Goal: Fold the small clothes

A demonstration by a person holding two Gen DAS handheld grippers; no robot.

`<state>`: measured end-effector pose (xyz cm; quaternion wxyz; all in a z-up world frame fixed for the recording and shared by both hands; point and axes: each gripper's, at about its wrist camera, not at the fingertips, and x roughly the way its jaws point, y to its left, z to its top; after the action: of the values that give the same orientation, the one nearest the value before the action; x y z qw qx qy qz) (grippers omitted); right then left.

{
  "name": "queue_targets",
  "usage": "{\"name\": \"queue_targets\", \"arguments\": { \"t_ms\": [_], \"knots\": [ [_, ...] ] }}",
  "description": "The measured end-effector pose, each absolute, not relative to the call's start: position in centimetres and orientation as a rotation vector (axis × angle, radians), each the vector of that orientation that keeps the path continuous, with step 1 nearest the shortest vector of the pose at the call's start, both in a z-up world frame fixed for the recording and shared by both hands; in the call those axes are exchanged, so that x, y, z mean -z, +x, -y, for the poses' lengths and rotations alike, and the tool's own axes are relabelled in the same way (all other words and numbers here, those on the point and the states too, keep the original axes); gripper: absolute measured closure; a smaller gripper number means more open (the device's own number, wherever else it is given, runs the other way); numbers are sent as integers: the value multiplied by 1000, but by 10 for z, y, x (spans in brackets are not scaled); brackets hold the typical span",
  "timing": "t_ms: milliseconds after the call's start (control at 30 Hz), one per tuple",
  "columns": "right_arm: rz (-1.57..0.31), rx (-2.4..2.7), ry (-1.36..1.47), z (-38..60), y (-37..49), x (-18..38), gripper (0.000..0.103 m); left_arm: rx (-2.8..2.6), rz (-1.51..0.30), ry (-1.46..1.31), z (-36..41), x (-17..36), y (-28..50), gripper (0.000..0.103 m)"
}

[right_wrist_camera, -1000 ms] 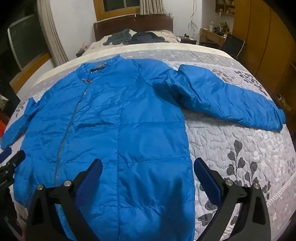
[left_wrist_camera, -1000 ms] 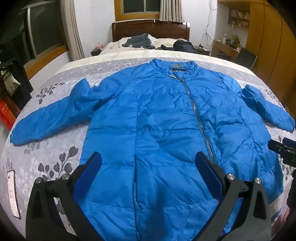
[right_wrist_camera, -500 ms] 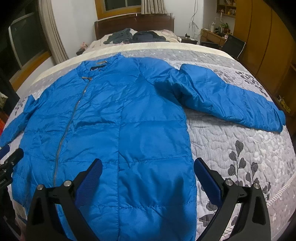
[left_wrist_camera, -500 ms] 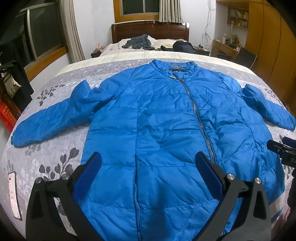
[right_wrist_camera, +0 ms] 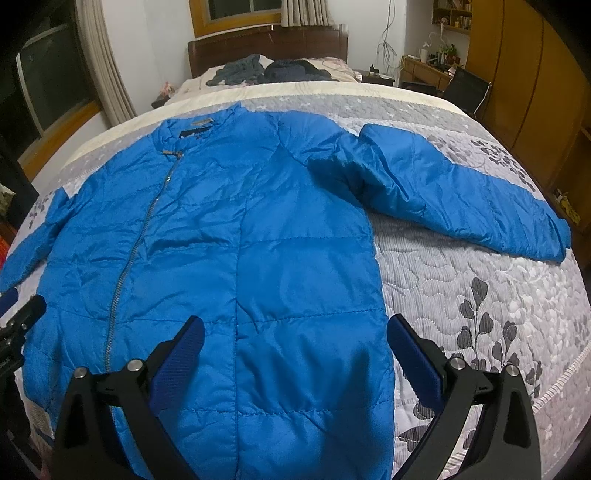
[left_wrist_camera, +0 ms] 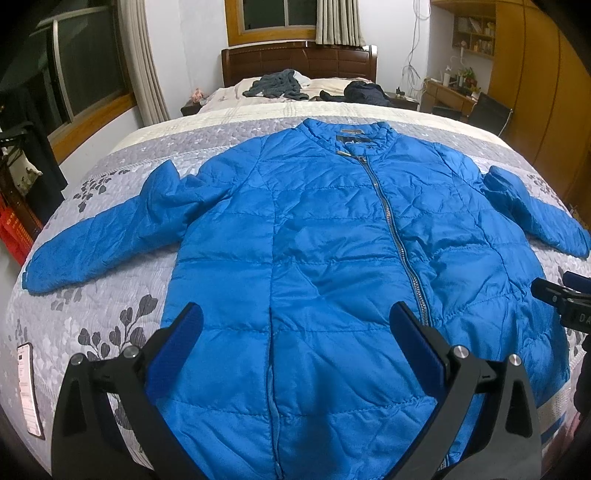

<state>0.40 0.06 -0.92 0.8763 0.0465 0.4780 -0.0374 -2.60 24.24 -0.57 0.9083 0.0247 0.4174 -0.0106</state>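
Both claws, left claw [left_wrist_camera: 295, 325] and right claw [right_wrist_camera: 295, 339], gape above the flat blue jacket [left_wrist_camera: 332, 258].

A bedroom in a home. A wide bed [left_wrist_camera: 110, 306] with a grey leaf-patterned quilt fills the room, its dark wooden headboard [left_wrist_camera: 299, 62] at the far wall under a curtained window [left_wrist_camera: 280, 14]. A wooden wardrobe [left_wrist_camera: 532, 85] and a cluttered desk [left_wrist_camera: 448, 94] stand at the right.
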Motion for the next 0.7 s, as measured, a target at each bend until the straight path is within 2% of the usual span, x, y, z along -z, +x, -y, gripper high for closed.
{"name": "queue_targets", "arguments": {
  "t_ms": [700],
  "knots": [
    [-1002, 76, 91, -2, 4, 10, 4, 22, -860, 54, -241, 5, -27, 3]
  ]
}}
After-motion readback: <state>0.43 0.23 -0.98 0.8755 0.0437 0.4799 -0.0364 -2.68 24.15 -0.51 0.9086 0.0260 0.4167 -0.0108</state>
